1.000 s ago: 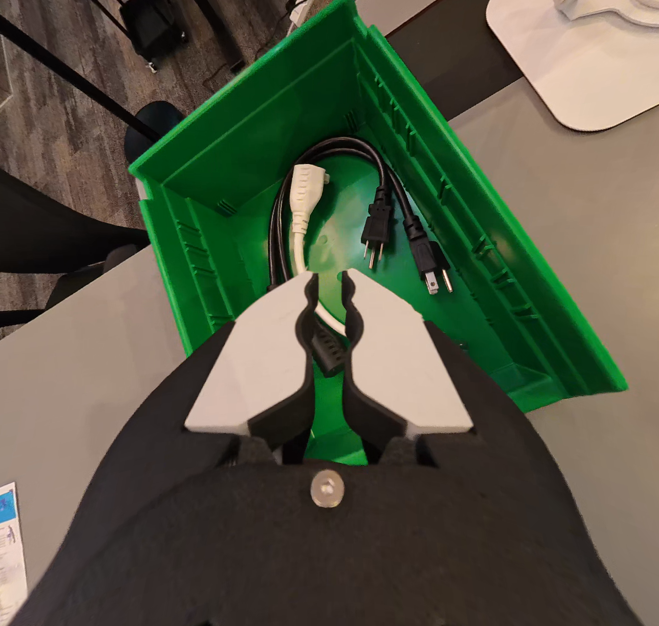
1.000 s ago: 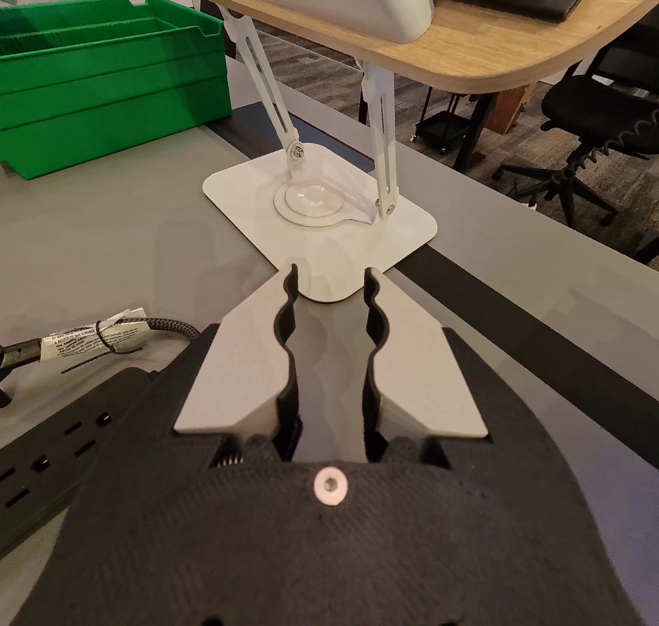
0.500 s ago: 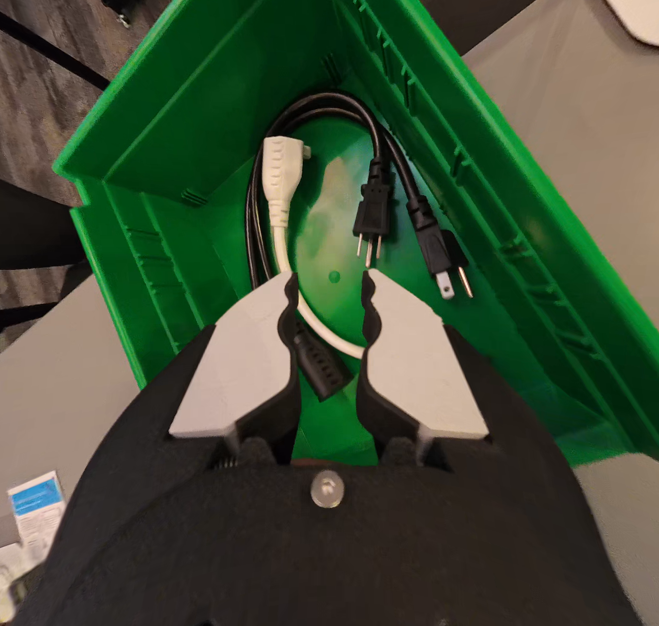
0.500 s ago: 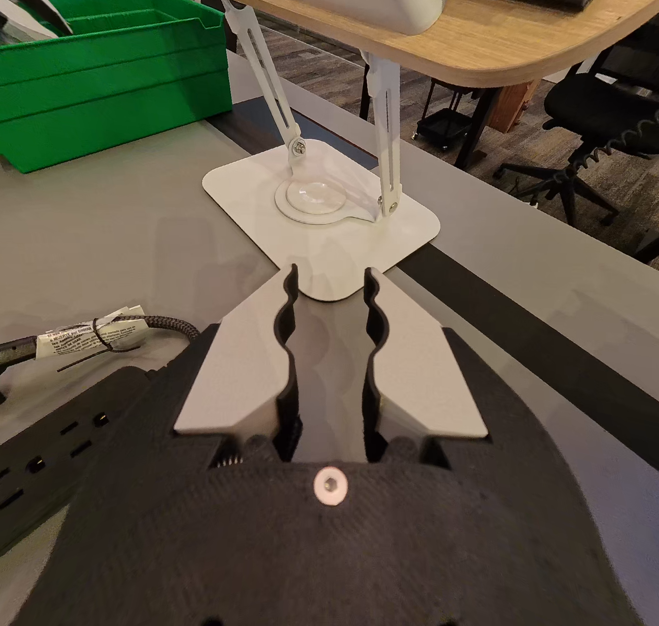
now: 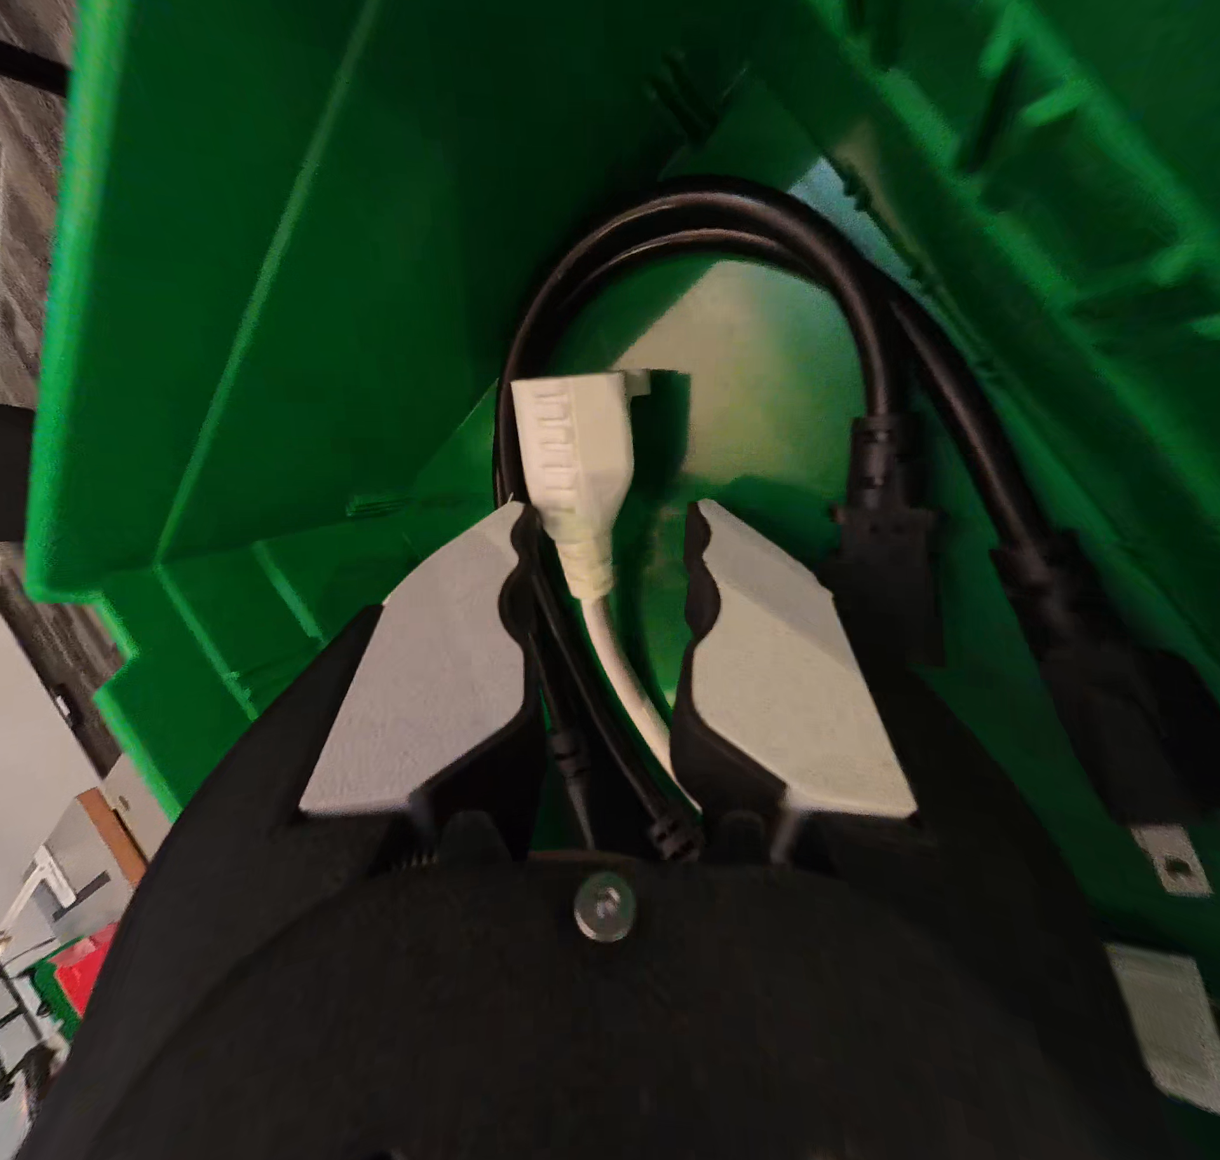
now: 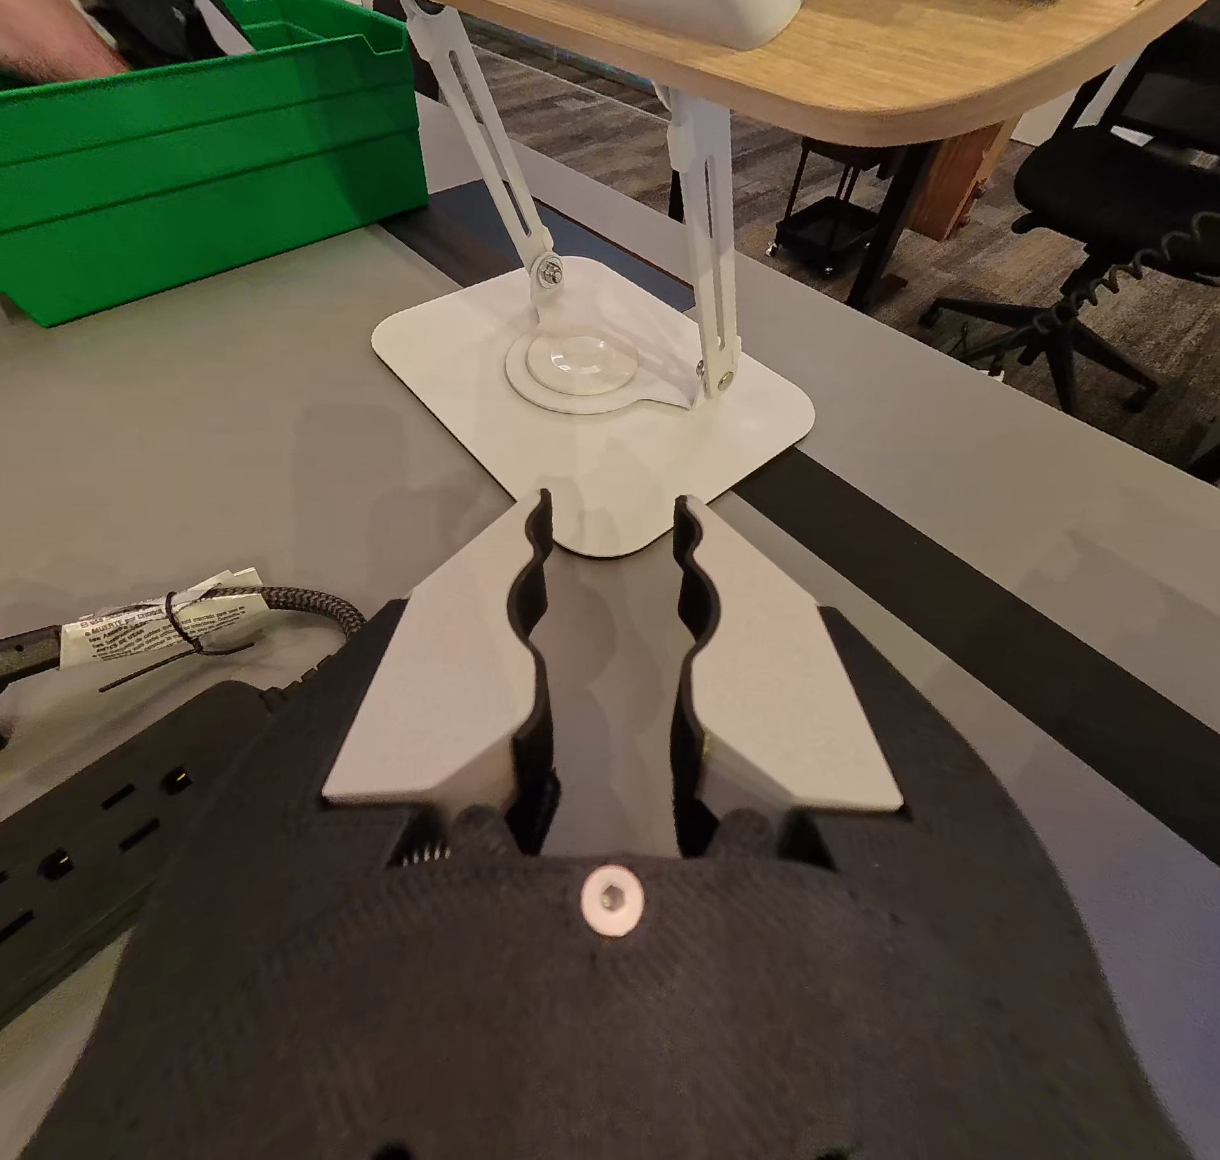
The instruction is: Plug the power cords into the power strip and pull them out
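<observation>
Left gripper (image 5: 604, 521): yours is down inside the green bin (image 5: 277, 270), jaws spread, straddling the white cord (image 5: 617, 679) without pinching it.
White cord: its plug (image 5: 574, 448) lies just past your fingertips, toward the bin's far wall; thin black cable strands share the gap between the jaws.
Black cords (image 5: 726, 217): they loop along the far wall; two black plugs (image 5: 884, 534) lie at the bin's right wall, beside your right finger.
Right gripper (image 6: 610, 507): yours hangs released over the grey worktop (image 6: 198, 435), nothing between the jaws.
Power strip (image 6: 99, 798): black, at the worktop's near-left edge, its braided lead (image 6: 290, 600) carrying a paper tag.
Lamp base (image 6: 594, 402): white, just ahead of your right fingertips.
Bin in right view: at the worktop's far-left corner.
</observation>
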A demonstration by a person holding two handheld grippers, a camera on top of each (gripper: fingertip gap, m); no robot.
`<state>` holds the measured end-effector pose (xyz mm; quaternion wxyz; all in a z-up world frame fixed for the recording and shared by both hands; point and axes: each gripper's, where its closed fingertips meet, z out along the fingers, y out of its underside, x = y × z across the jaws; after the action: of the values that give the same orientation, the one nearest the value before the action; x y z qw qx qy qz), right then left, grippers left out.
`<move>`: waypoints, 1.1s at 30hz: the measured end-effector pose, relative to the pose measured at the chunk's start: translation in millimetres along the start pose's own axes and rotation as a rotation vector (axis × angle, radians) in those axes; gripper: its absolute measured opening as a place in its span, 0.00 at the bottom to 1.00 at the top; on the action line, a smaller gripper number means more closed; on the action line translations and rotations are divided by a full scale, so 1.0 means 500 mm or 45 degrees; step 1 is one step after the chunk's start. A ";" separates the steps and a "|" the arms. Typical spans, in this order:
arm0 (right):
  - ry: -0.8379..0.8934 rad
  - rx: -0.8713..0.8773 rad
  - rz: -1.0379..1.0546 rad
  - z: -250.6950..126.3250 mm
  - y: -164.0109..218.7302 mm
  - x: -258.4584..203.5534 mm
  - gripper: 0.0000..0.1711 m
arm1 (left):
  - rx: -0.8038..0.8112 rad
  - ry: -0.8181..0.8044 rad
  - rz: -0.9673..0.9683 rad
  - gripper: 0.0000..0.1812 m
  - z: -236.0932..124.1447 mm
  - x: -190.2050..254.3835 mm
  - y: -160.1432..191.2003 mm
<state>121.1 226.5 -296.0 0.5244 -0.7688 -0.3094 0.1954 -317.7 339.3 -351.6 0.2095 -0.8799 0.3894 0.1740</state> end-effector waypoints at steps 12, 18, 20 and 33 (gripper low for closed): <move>-0.002 0.009 0.006 -0.001 -0.003 0.001 0.20 | 0.243 -0.077 -0.227 0.15 -0.035 -0.039 -0.022; -0.008 0.035 -0.006 -0.004 -0.017 -0.007 0.20 | 0.556 -0.166 -0.374 0.15 -0.173 -0.093 -0.043; -0.009 0.053 -0.015 -0.007 -0.025 -0.010 0.20 | 0.642 -0.193 -0.401 0.14 -0.221 -0.109 -0.047; -0.022 0.151 -0.063 -0.029 -0.073 -0.031 0.21 | 0.923 -0.447 -0.339 0.14 -0.443 -0.159 -0.081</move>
<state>109.0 215.4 -256.9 0.5709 -0.7268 -0.3209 0.2070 -305.9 301.1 -116.2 0.5891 -0.7489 0.2667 0.1445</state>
